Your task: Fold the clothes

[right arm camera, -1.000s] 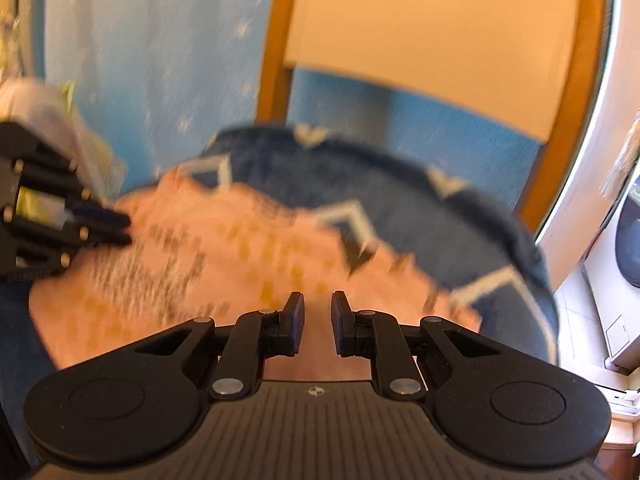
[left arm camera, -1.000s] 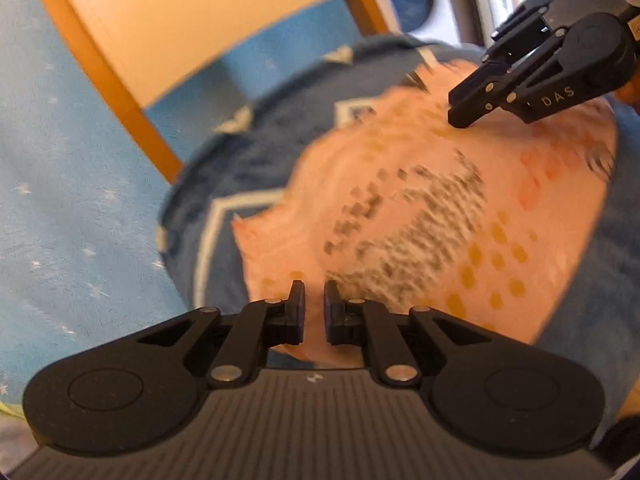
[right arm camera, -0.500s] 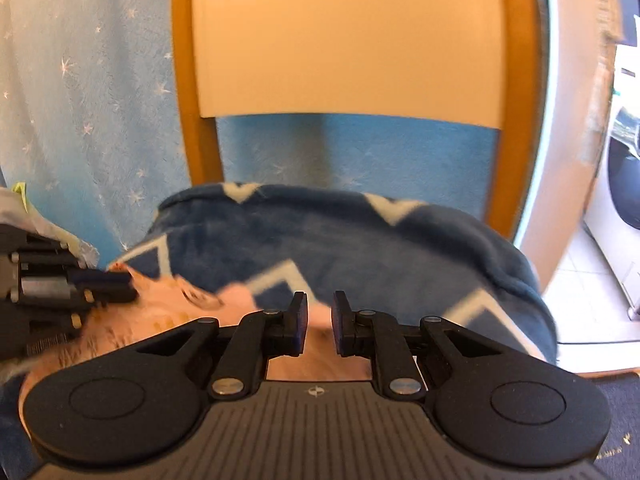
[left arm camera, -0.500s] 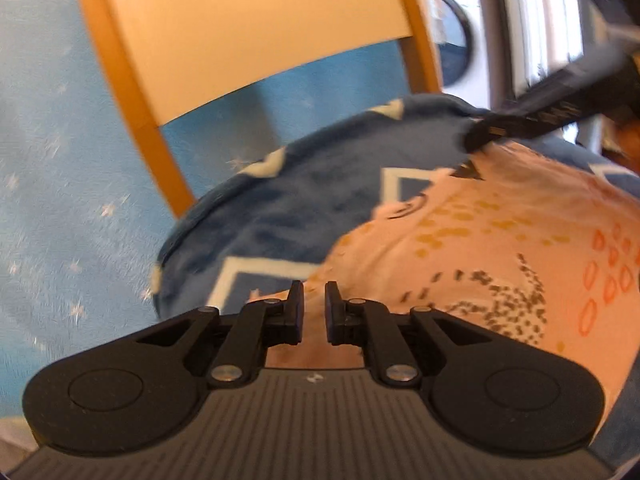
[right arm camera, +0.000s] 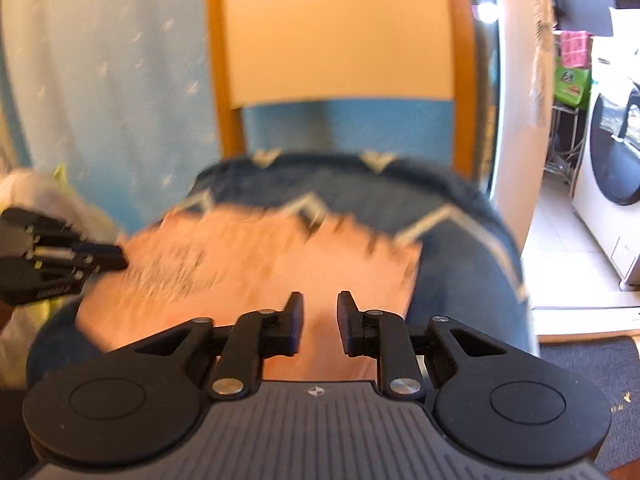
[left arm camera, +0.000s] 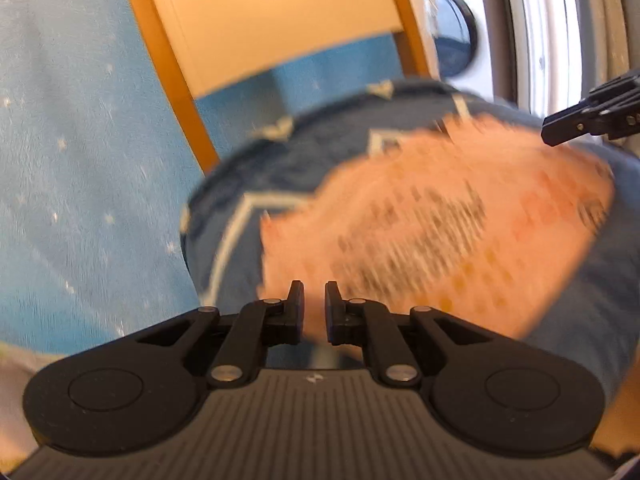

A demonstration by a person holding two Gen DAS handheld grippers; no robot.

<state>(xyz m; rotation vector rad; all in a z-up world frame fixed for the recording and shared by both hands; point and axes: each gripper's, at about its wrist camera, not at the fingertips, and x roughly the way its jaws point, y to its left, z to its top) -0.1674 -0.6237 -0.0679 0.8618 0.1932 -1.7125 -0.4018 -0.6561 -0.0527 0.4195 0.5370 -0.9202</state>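
A peach garment (left arm camera: 440,220) with dark and orange print lies spread on a dark blue zigzag blanket (left arm camera: 280,168) over a chair seat; both views are motion-blurred. My left gripper (left arm camera: 314,300) sits at the garment's near left corner, its fingers a narrow gap apart with peach cloth between them. In the right wrist view the left gripper (right arm camera: 120,258) meets the left edge of the garment (right arm camera: 260,264). My right gripper (right arm camera: 320,312) hovers over the garment's near edge with a wider gap and nothing pinched. From the left wrist view the right gripper (left arm camera: 550,132) shows at the far right edge.
The wooden chair back (right arm camera: 340,40) rises behind the blanket (right arm camera: 452,248). A light blue starry cloth (left arm camera: 80,160) hangs to the left. A washing machine (right arm camera: 608,160) stands at the right, with tiled floor and a dark mat (right arm camera: 592,380) below it.
The garment, raised toward the grippers half a second ago, now lies flatter on the blanket. The right gripper's fingers have spread wider. The left gripper's gap is unchanged.
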